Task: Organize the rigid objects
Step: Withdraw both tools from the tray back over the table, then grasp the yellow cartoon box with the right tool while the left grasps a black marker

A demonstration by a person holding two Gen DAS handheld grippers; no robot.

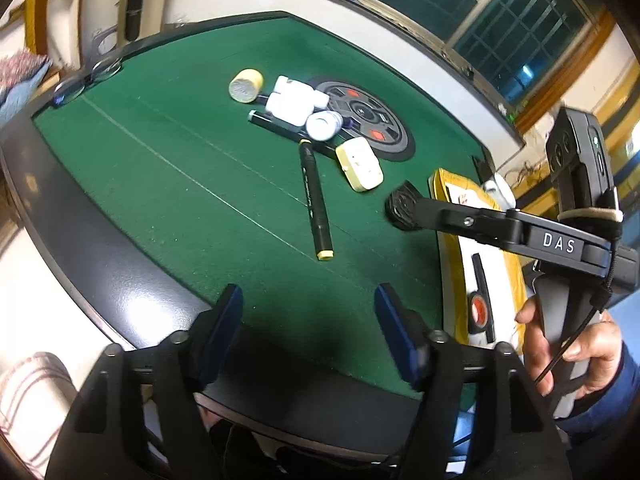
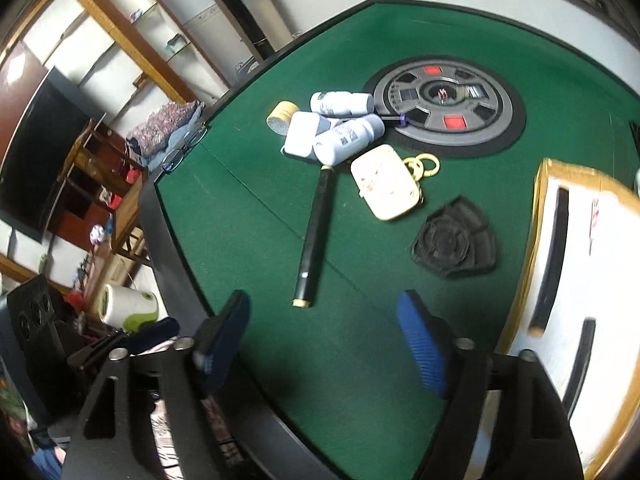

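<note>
Marker: a black marker [image 2: 314, 236] with a yellowish end cap is lying flat on the green felt [image 2: 256, 208], nearest the near edge, its far tip reaching just under the pile of bottles.
Pile: white bottles [image 2: 344, 136], a white box [image 2: 302, 134] and a small yellow tub [image 2: 282, 116] are crowding together, touching one another, beside the round centre plate [image 2: 448, 108] of the table.
Cream case: a cream case [image 2: 386, 182] with yellow rings [image 2: 422, 166] on its far side is sitting just right of the marker, apart from it.
Black piece: a dark ribbed shield-shaped piece [image 2: 456, 240] is lying on the felt near the box at the right.
Box: a white box with tan tape [image 2: 580, 256] is sitting at the right edge, likely the place for the items.
Left gripper [image 1: 308, 332]: its jaws are standing spread wide, nothing between them, hovering over the near felt.
Right gripper [image 2: 324, 344]: its jaws are also spread, empty, pointing down towards the marker's capped end; a hand [image 1: 576, 348] is holding its handle.
Step, judged: reaching for a first item, probably the marker, being closest and free.
Doing it well: straddling the barrel crosswise near its middle, lowering until the pads are flanking it, then closing.
Risk: a round barrel may be rolling away on felt if one pad is touching first.
</note>
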